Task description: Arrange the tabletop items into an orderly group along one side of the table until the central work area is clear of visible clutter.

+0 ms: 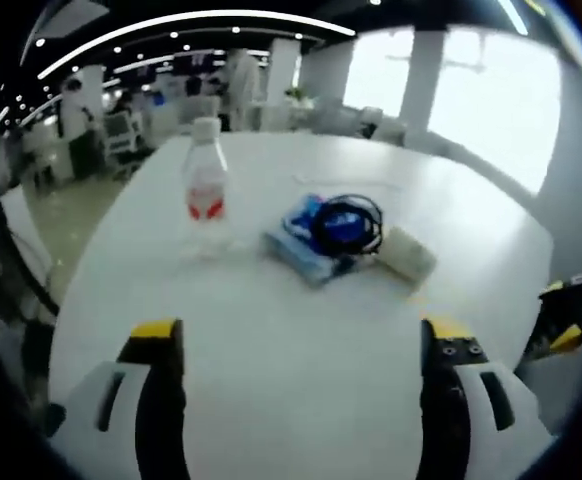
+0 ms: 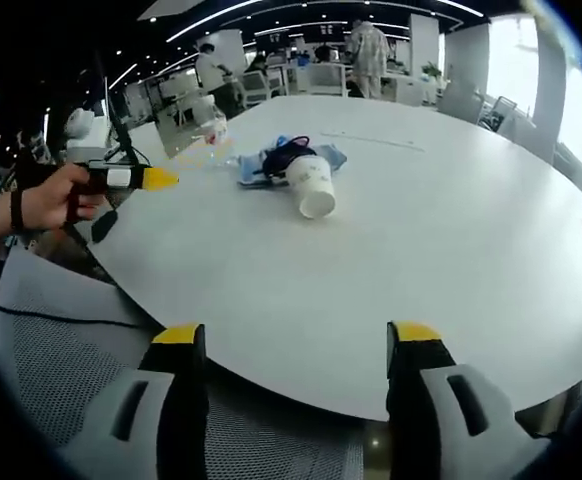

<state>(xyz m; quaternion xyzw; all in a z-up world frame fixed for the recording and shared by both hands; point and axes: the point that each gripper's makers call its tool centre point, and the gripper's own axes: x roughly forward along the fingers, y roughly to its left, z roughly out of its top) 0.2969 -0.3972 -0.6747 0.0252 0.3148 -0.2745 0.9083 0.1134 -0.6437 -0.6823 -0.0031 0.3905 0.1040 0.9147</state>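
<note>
Standing beside the white round table [image 2: 451, 250], I watch both grippers hang short of the clutter with nothing in them. The left gripper [image 1: 301, 345] has its yellow-tipped jaws spread wide and bare, aimed at the items; the right gripper [image 2: 296, 350] is just as wide and bare, back over the table's near edge.

The water bottle [image 1: 204, 180] stands upright, a little apart from the blue packet [image 1: 306, 250]. A black coiled cable [image 1: 351, 225] lies on that packet, and the paper cup [image 2: 313, 187] lies tipped on its side, touching the pile.

To my eye the tidy way in is the bottle first: close on its body below the cap, keep it upright, and set it toward one edge. The cup looks likely to roll, so it wants a grip across its wall.
</note>
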